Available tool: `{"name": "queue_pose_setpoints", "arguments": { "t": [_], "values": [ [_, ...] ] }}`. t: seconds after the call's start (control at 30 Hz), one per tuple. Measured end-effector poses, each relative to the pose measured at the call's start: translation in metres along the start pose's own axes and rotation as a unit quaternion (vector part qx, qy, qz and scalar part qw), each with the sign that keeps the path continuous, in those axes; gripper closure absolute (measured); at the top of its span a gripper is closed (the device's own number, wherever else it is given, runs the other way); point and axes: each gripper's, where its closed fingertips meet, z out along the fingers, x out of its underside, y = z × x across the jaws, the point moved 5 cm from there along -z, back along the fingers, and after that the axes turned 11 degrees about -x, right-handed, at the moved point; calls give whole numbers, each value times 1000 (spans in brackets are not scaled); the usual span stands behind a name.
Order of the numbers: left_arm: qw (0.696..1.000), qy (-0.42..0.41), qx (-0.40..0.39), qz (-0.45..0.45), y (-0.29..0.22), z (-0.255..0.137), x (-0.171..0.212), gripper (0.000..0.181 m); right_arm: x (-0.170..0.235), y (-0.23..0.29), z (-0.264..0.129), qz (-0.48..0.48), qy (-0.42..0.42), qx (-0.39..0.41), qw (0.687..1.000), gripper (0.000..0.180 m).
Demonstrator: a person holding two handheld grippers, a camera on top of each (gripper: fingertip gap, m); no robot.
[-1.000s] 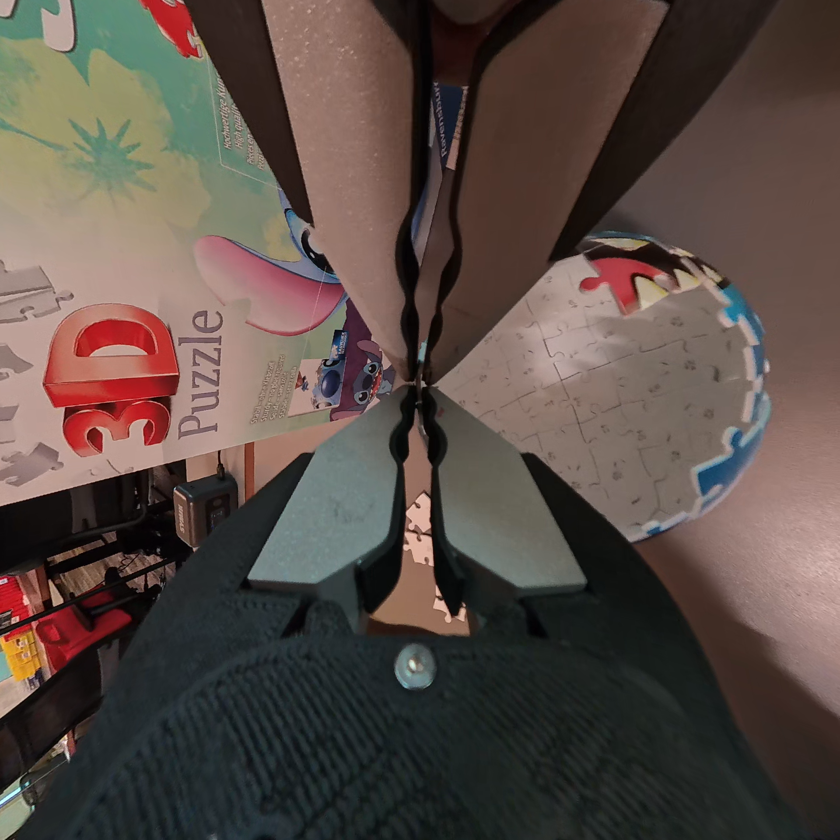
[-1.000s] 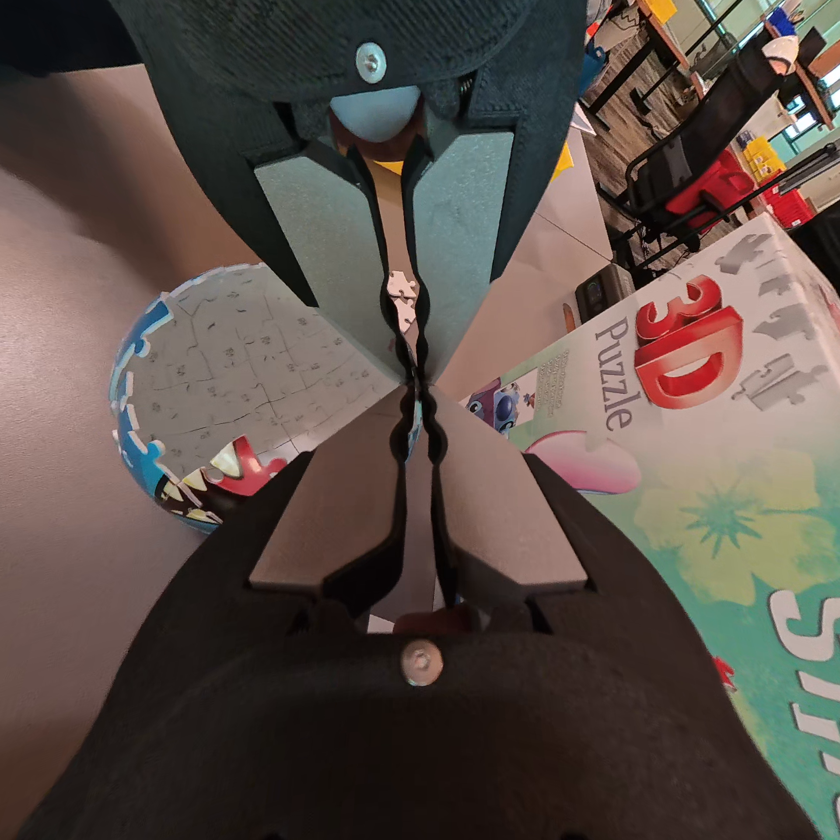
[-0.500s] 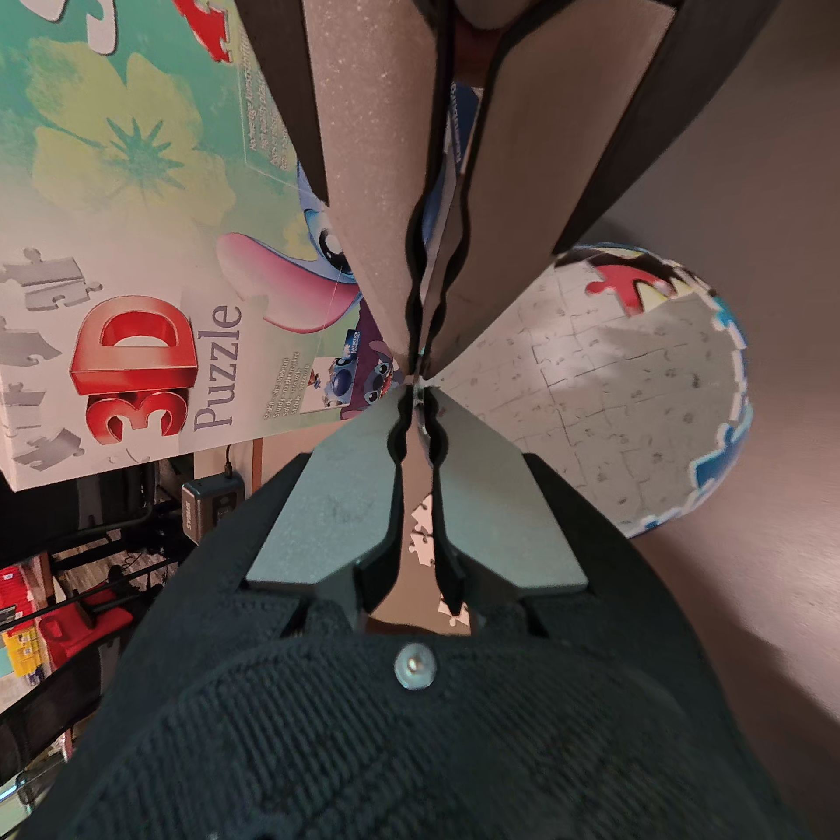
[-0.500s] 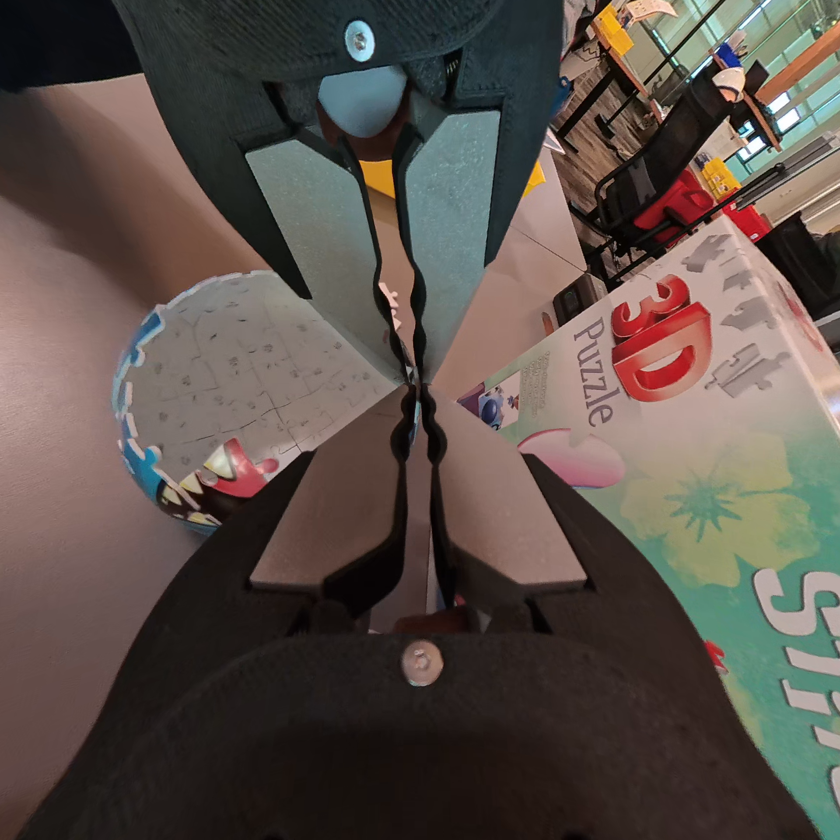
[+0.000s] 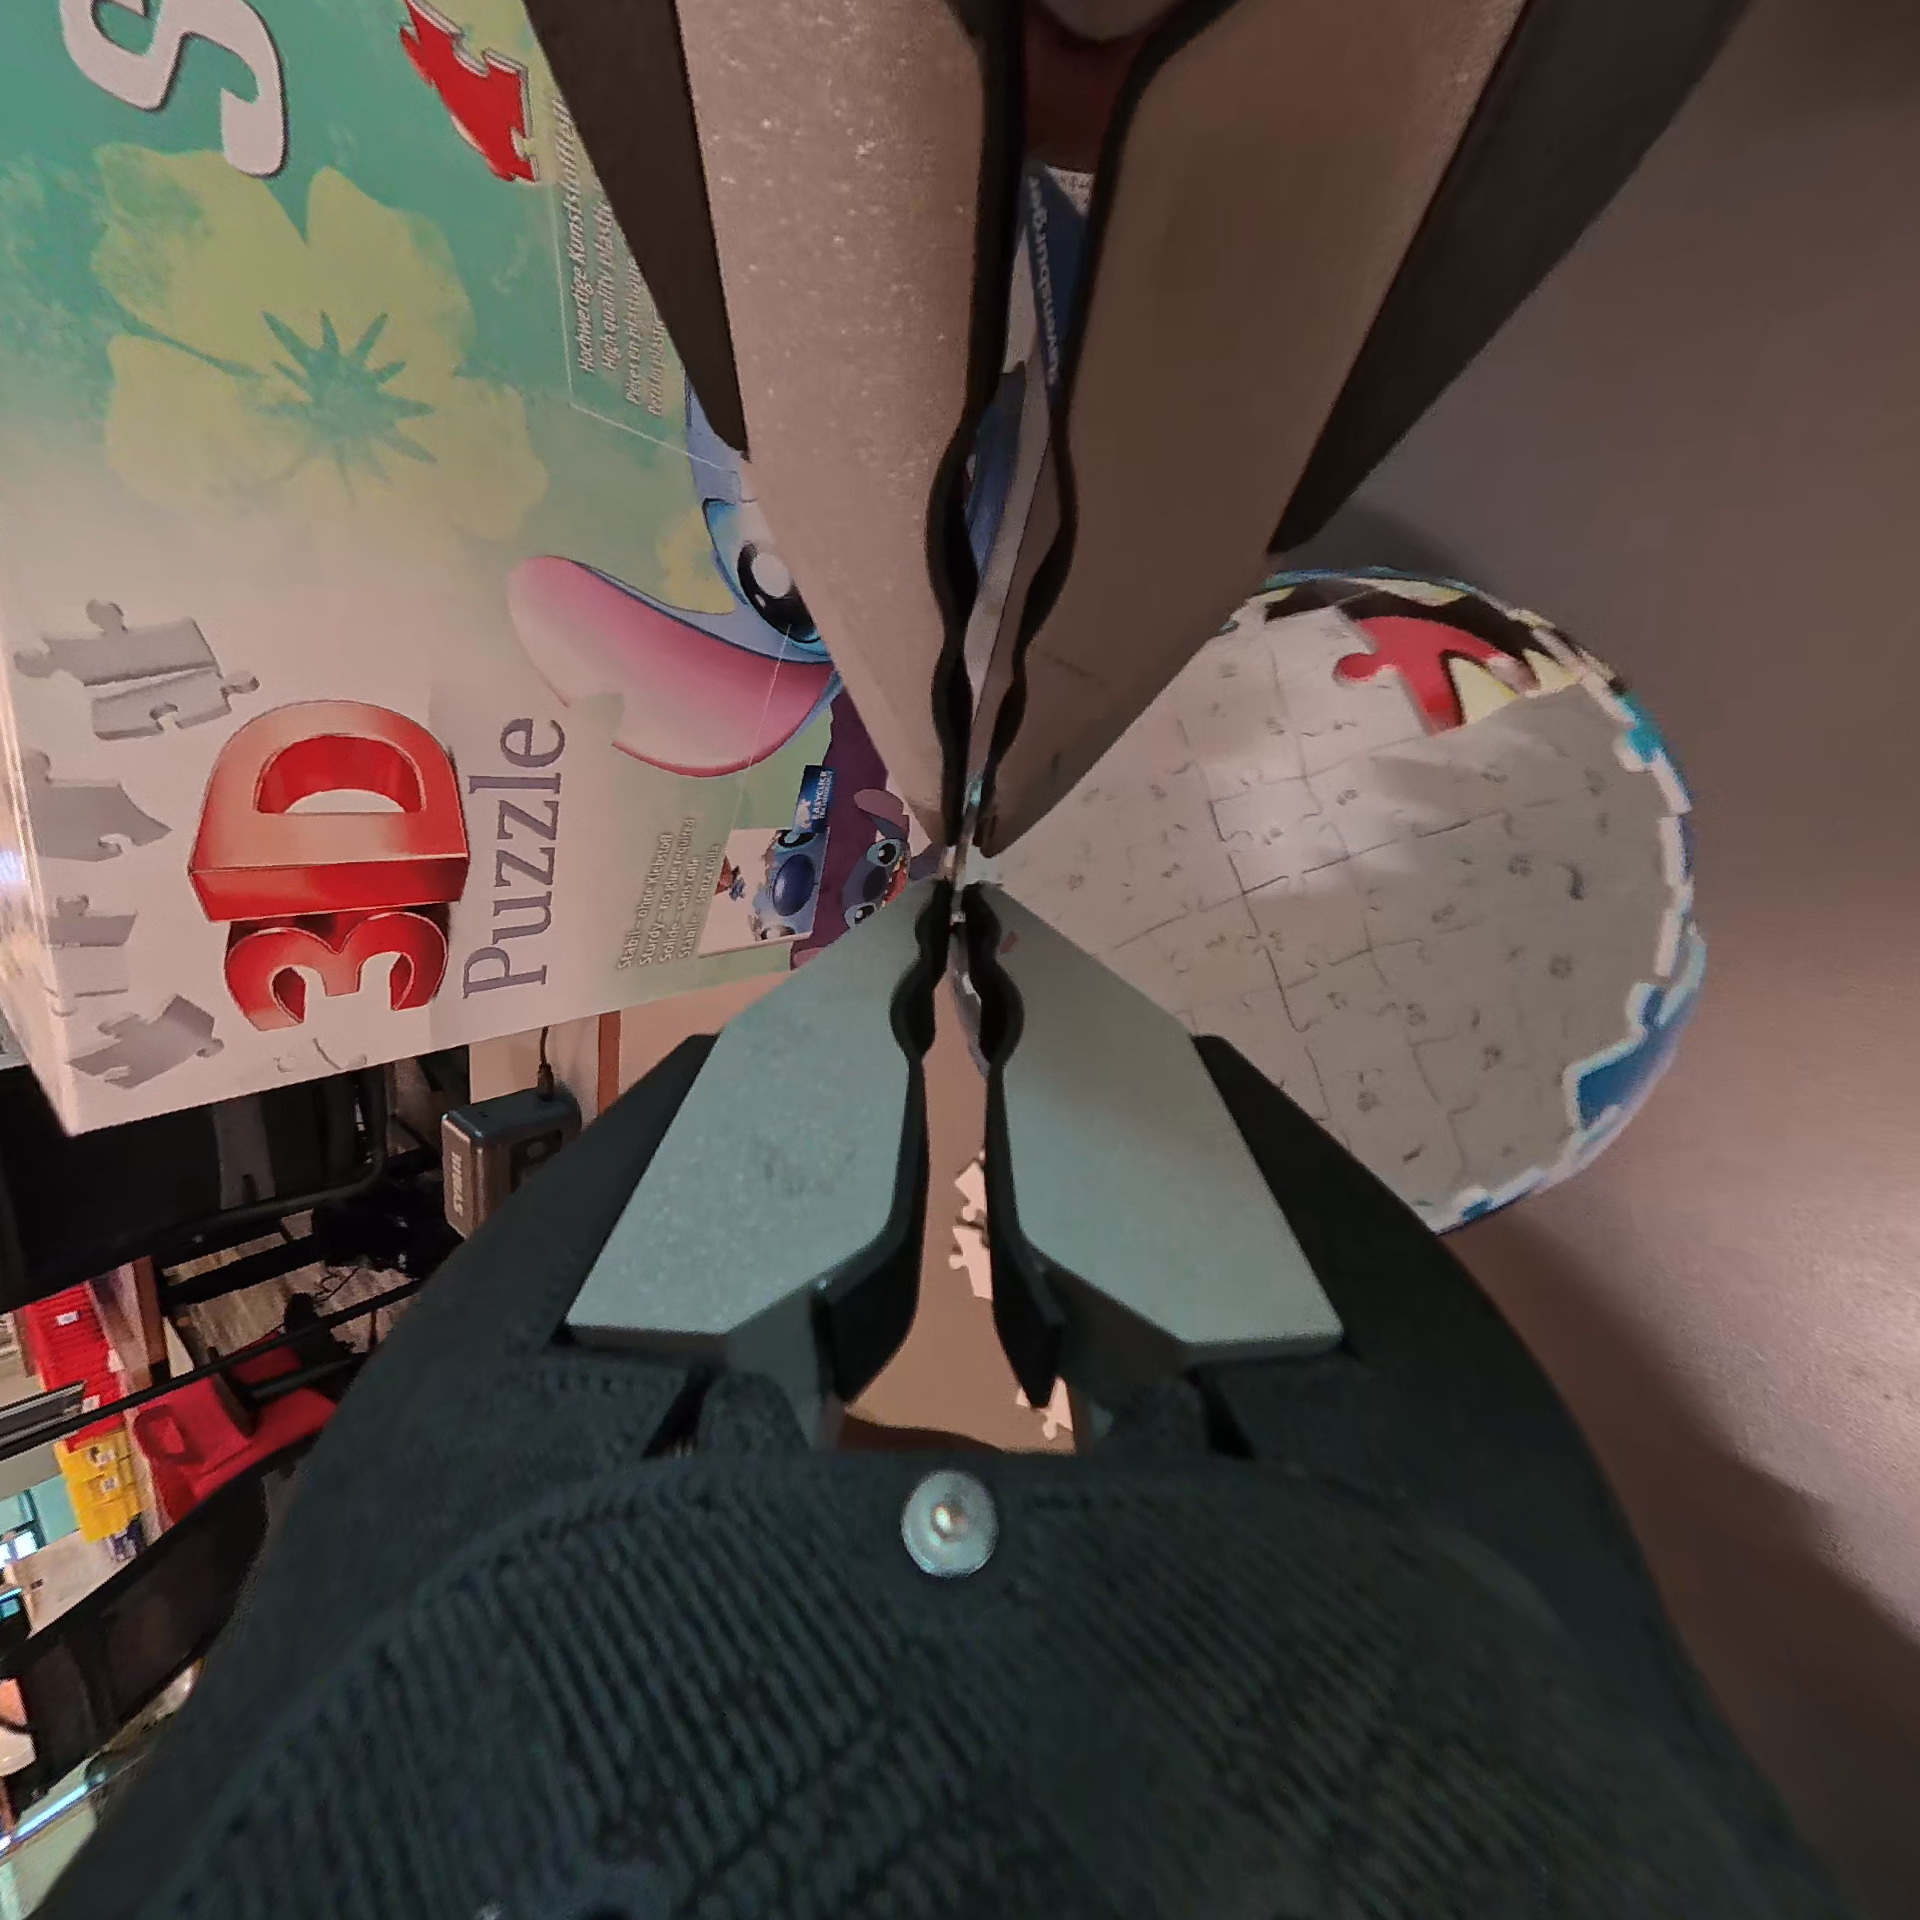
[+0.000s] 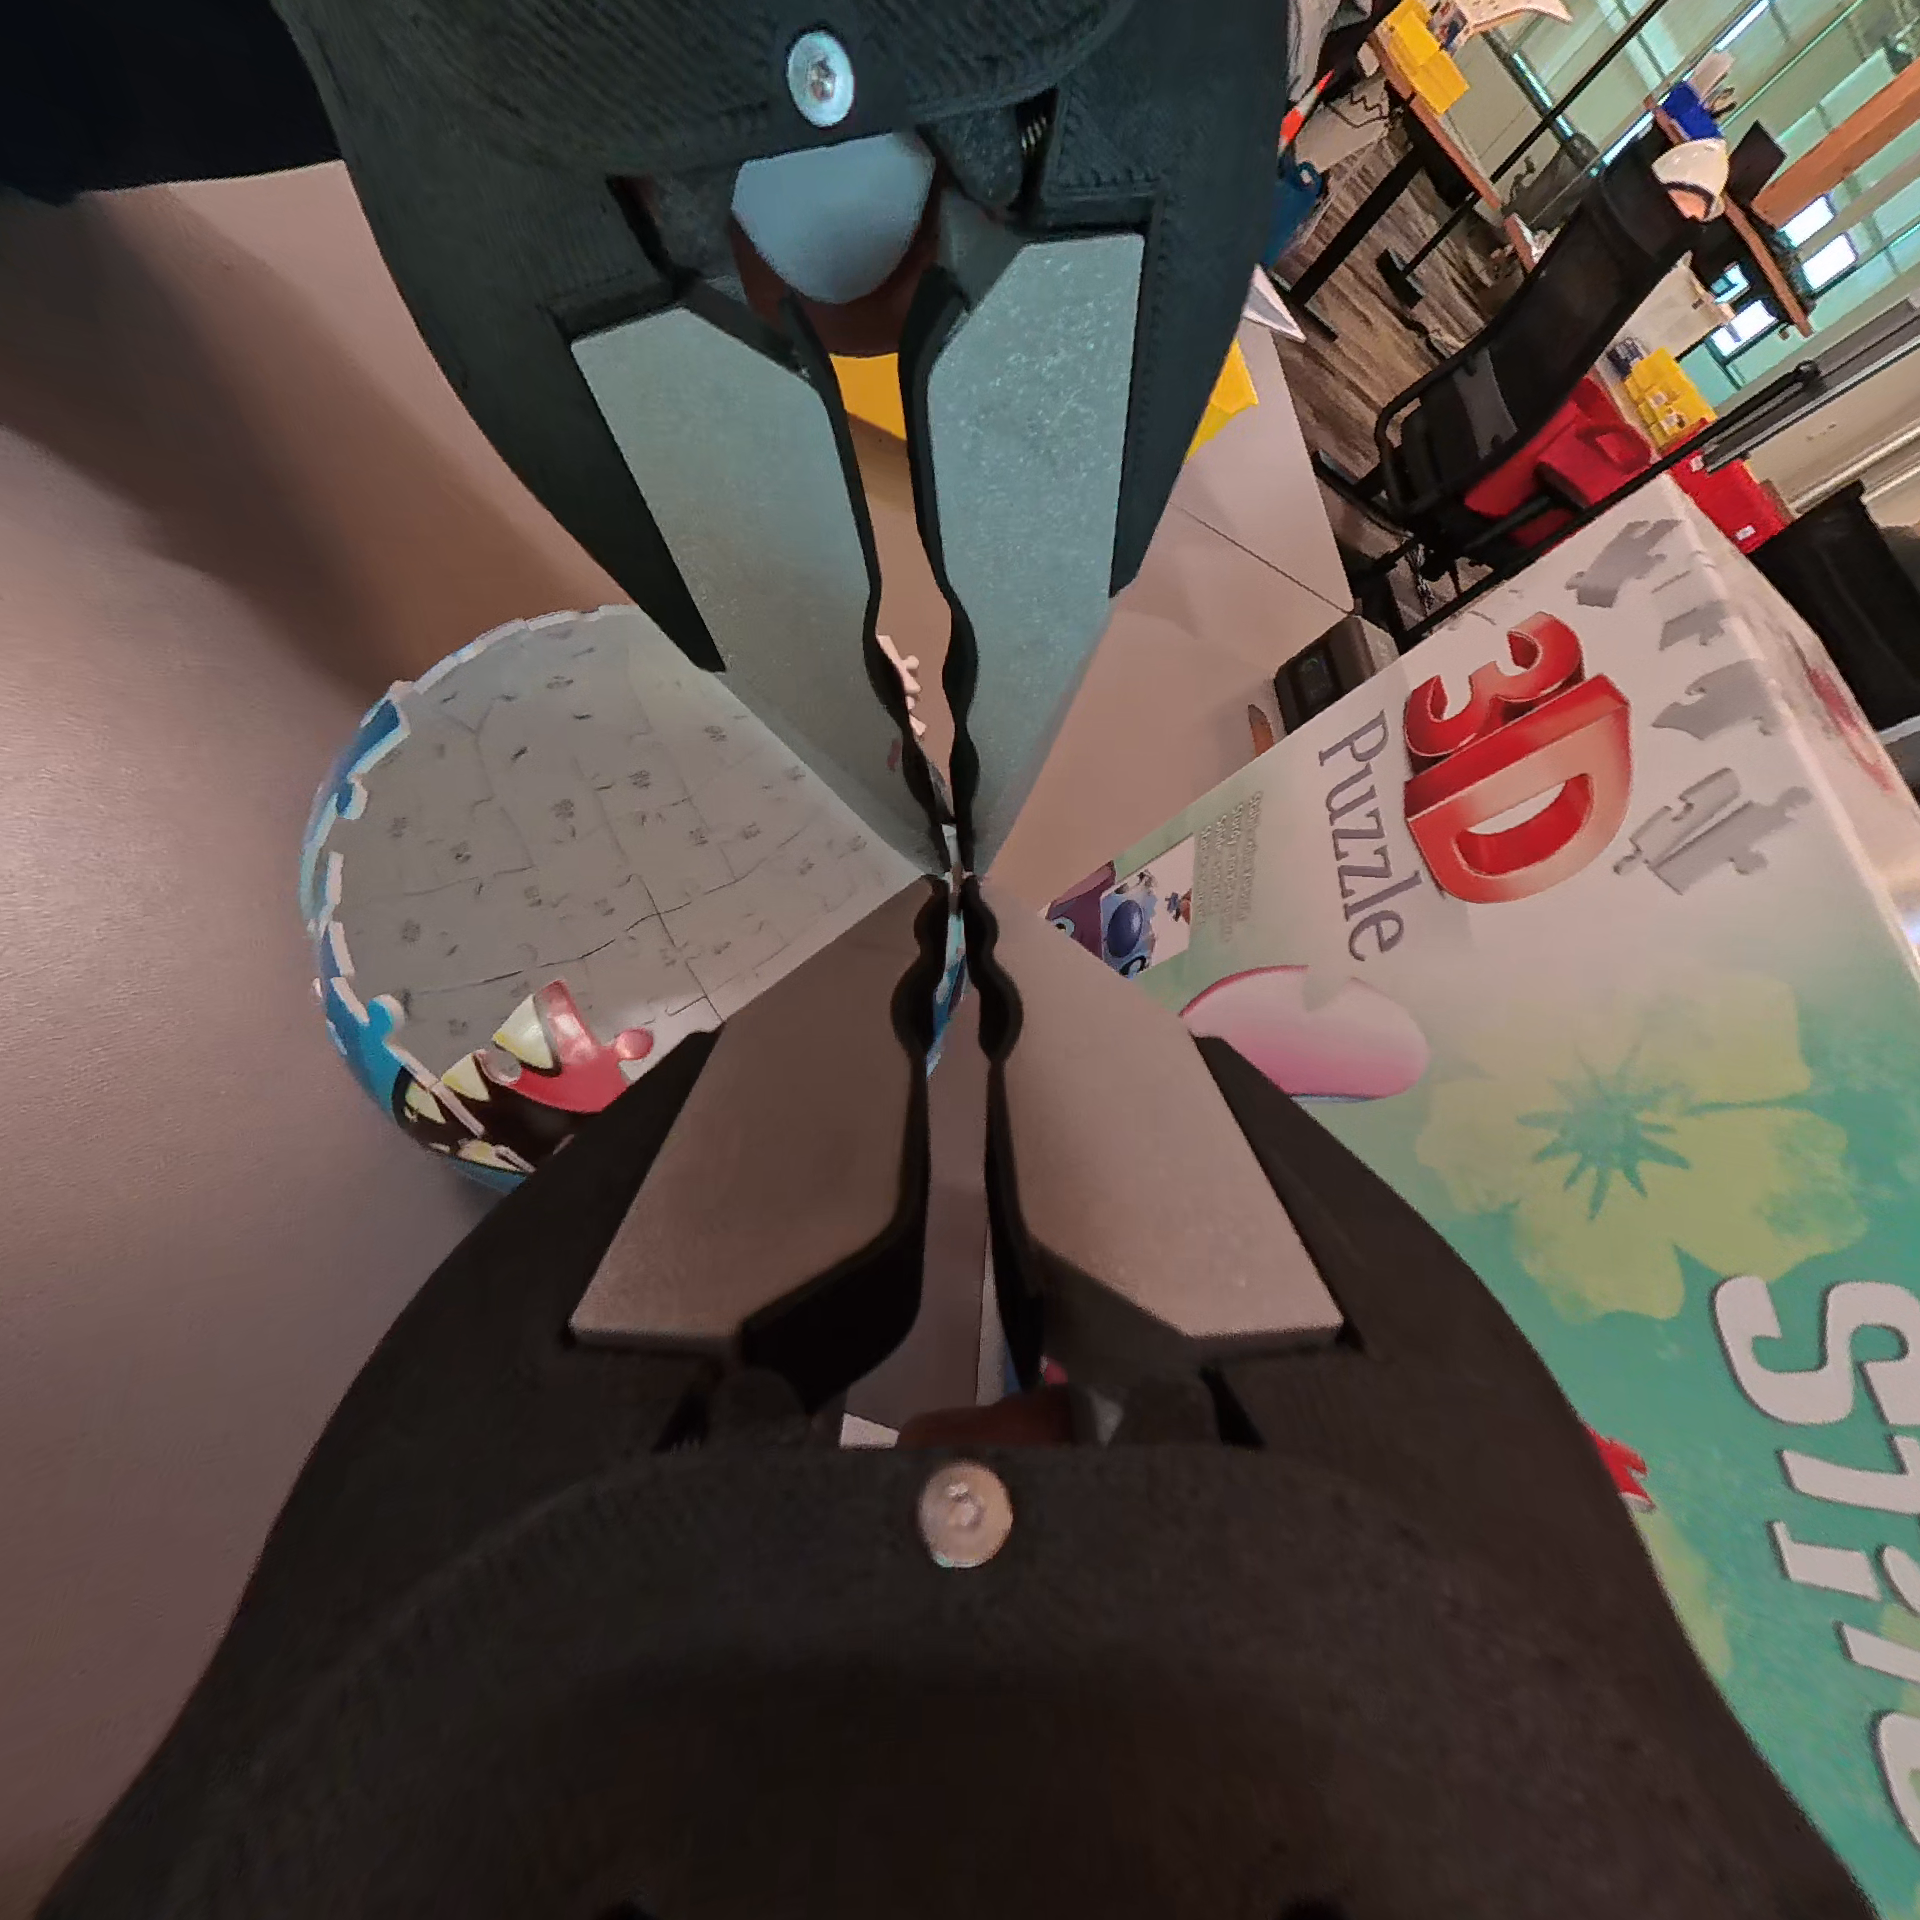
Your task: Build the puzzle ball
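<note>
1. so, over the last second not much happened at the tips. the left gripper [image 5: 961, 914] and right gripper [image 6: 956, 914] still meet nose to nose. the view did swing a bit: the box [image 5: 312, 644] slid down and right in the left view, and the ball [image 5: 1403, 914] drifted right.
2. tongs: both pairs are pressed nearly together. each seems to pinch a thin piece [image 5: 971, 831] edge-on at the tips. i can see a sliver of white and blue there, but can't tell if it's one shared piece or two being joined.
3. my read is that the grip hasn't let go and the pieces aren't clicked yet, so it looks like mid-join with small realigning. no new piece is on the ball.
4. the ball sits on the table [image 5: 1766, 520], beside the box and behind the grippers. it's to the right in the left view and to the left in the right view [image 6: 540, 883].
5. it's a part-built shell lying on its side, with the open side and grey inner faces toward the cameras. the jagged blue rim faces away from the box.
6. the held piece runs in line with the fingers, thin edge to the lens.
7. loose pieces [image 5: 971, 1226] lie on the table below the left fingers.
</note>
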Motion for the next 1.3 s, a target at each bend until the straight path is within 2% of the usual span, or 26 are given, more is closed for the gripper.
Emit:
{"name": "queue_pose_setpoints", "arguments": {
  "t": [0.27,0.43,0.63,0.9,1.3],
  "values": [
    [1000,7,-9,-1,1,1,1,179,-2,-2,2,-14,18,19,1000,180],
    [1000,-8,-14,-23,9,-8,5,160,-5,0,2,-35,19,33,999,180],
    [995,-43,-30,-82,30,-33,13,157,-7,0,3,-59,29,52,996,180],
    [999,-12,-15,-49,13,-16,9,150,-8,4,7,-74,36,56,995,180],
    [999,41,-30,7,-4,5,3,164,-7,4,9,-84,-2,58,995,180]
  ]
}}
